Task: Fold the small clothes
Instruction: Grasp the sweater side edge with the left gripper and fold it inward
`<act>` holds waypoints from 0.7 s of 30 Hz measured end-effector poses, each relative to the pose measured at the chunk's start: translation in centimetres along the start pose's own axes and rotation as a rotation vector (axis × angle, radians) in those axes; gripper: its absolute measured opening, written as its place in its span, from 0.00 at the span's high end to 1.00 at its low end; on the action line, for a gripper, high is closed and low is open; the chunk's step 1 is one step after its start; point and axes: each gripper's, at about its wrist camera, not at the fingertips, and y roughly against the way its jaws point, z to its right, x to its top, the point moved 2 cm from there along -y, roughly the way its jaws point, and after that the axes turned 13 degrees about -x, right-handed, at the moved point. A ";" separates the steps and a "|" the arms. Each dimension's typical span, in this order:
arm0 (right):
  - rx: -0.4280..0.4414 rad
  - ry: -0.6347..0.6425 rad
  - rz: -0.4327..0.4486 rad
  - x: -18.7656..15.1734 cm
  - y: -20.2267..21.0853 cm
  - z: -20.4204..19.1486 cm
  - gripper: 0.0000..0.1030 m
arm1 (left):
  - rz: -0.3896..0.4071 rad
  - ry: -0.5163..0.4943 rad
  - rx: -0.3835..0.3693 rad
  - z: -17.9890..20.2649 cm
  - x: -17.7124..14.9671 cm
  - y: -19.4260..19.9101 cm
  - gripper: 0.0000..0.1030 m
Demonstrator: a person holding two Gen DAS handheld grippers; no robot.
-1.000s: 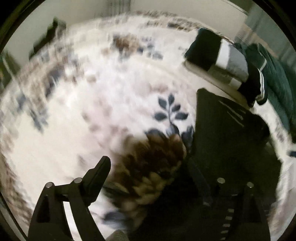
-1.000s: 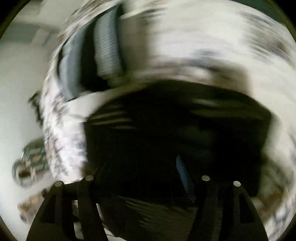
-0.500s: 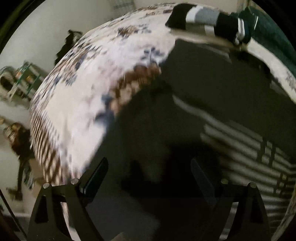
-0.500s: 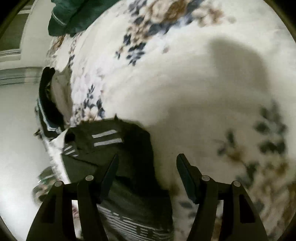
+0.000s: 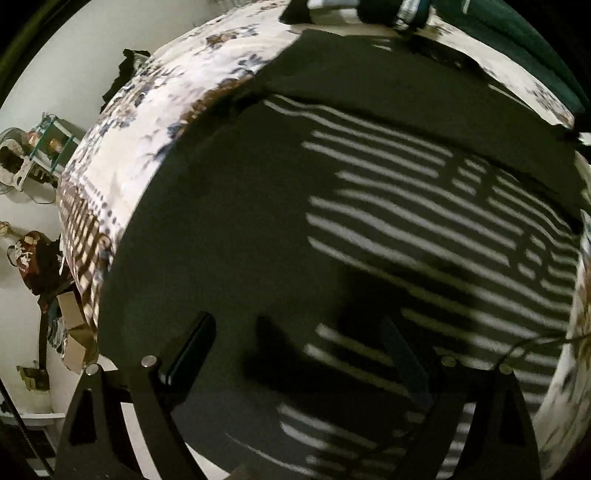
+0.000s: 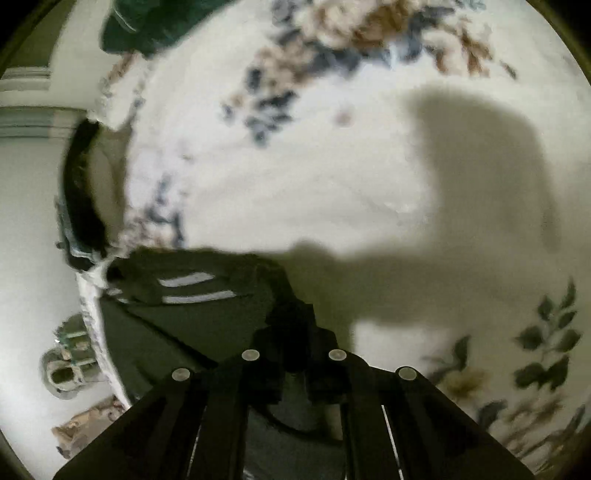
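Note:
A black shirt with white stripes (image 5: 369,229) lies spread on the floral bedspread (image 5: 147,122) and fills most of the left wrist view. My left gripper (image 5: 295,347) is open, hovering low over the shirt's near part, holding nothing. In the right wrist view my right gripper (image 6: 291,325) is shut on an edge of the black shirt (image 6: 207,295), which bunches up at the fingertips; two white stripes show on the fold to the left.
A folded black and grey garment (image 5: 351,9) and a dark green cloth (image 5: 517,40) lie at the far end of the bed. The bed's edge (image 5: 81,229) drops off on the left to a floor with boxes and clutter (image 5: 70,332).
My right gripper has closed on the shirt's edge; half a second ago it was open. My left gripper has moved closer over the striped shirt and stays open.

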 end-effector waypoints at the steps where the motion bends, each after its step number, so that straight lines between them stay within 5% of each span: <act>1: -0.018 0.014 -0.009 -0.1 -0.5 -0.2 0.93 | -0.005 -0.002 -0.006 0.4 -0.5 0.1 0.12; 5: 0.004 0.036 -0.085 -0.2 -0.9 -0.7 0.83 | -0.055 -0.043 -0.074 2.6 -3.3 0.8 0.12; 8: 0.026 0.067 -0.093 -1.3 1.3 0.6 0.51 | -0.110 -0.112 -0.154 5.1 -6.3 1.4 0.12; 11: 0.005 0.095 -0.099 -3.0 3.1 2.6 0.48 | -0.195 -0.209 -0.246 8.9 -10.6 1.4 0.12; 16: 0.010 0.081 -0.153 -6.2 4.4 7.1 0.48 | -0.257 -0.346 -0.290 14.4 -15.0 -0.3 0.12; 18: 0.028 0.056 -0.170 -7.2 4.0 8.3 0.48 | -0.249 -0.393 -0.289 15.8 -15.6 -1.3 0.30; 20: 0.069 0.025 -0.175 -7.5 3.8 9.3 0.48 | -0.211 -0.447 -0.250 16.6 -15.6 -1.7 0.67; 21: 0.095 0.013 -0.172 -7.5 3.5 9.6 0.48 | -0.198 -0.455 -0.246 16.6 -15.4 -1.5 0.77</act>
